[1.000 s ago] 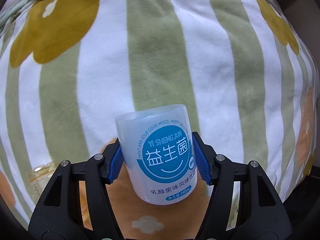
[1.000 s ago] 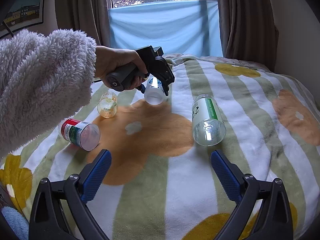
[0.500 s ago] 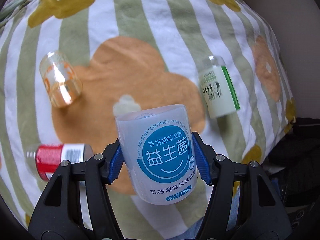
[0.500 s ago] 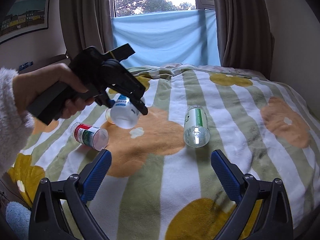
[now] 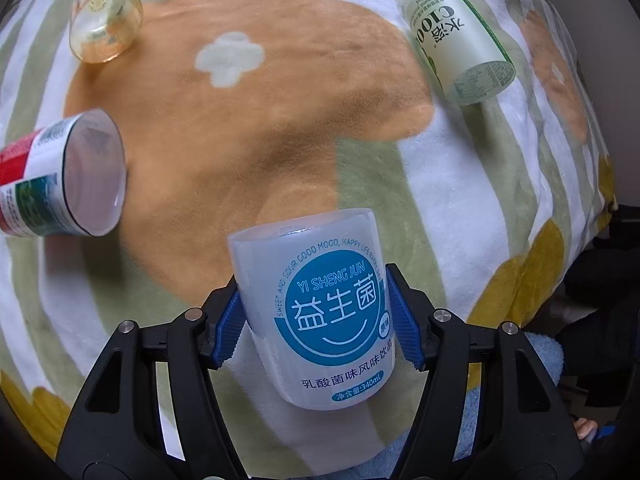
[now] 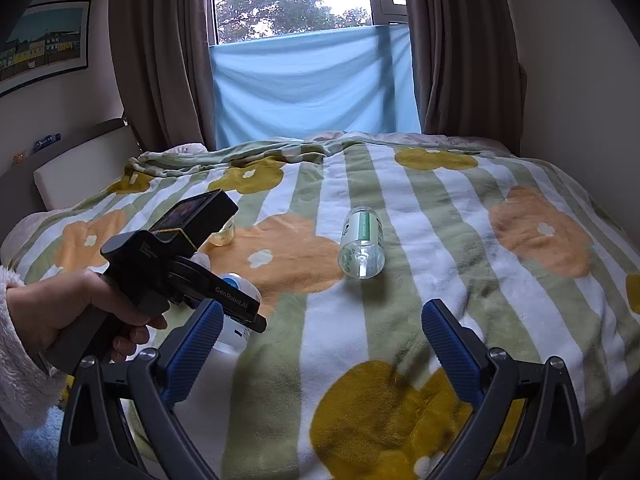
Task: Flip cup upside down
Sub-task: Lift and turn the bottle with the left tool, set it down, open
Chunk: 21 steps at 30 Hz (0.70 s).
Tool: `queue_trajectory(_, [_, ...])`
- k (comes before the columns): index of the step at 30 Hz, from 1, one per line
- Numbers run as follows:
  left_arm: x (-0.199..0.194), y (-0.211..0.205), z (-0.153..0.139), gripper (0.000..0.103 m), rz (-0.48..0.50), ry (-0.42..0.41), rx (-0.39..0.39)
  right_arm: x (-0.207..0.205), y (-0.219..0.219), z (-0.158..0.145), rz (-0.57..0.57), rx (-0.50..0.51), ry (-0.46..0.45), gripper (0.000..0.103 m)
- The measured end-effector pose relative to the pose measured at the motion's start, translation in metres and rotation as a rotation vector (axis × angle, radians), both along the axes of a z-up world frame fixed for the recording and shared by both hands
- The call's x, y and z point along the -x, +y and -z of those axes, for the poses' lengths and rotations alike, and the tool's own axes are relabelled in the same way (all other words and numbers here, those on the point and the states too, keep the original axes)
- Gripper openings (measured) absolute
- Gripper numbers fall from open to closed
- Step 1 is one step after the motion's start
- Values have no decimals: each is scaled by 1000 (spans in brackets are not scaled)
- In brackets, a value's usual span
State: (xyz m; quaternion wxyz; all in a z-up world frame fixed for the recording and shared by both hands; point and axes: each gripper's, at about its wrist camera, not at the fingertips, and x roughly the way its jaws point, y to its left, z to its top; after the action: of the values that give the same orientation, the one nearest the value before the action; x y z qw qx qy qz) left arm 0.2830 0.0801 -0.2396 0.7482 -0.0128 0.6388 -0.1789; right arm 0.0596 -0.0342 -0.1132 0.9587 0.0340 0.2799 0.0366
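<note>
The blue-label cup (image 5: 316,316) has dropped nearer the blanket (image 5: 280,128), clamped by the left gripper (image 5: 318,320); right gripper (image 6: 320,344) gapes empty

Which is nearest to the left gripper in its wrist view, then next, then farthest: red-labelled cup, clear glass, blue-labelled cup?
1. Blue-labelled cup, held in the left gripper.
2. Red-labelled cup, lying to the left.
3. Clear glass, far upper left.
</note>
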Motion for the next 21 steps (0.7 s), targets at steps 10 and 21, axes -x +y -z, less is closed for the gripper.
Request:
queue_trajectory(10, [37,46,-39,103,-158,-142,119,10,0,-4,-14,-24,-5,99])
queue_trajectory(21, [133,157,-79,103,-470,-312,259,-17,77,64,-8,-80,-47,99])
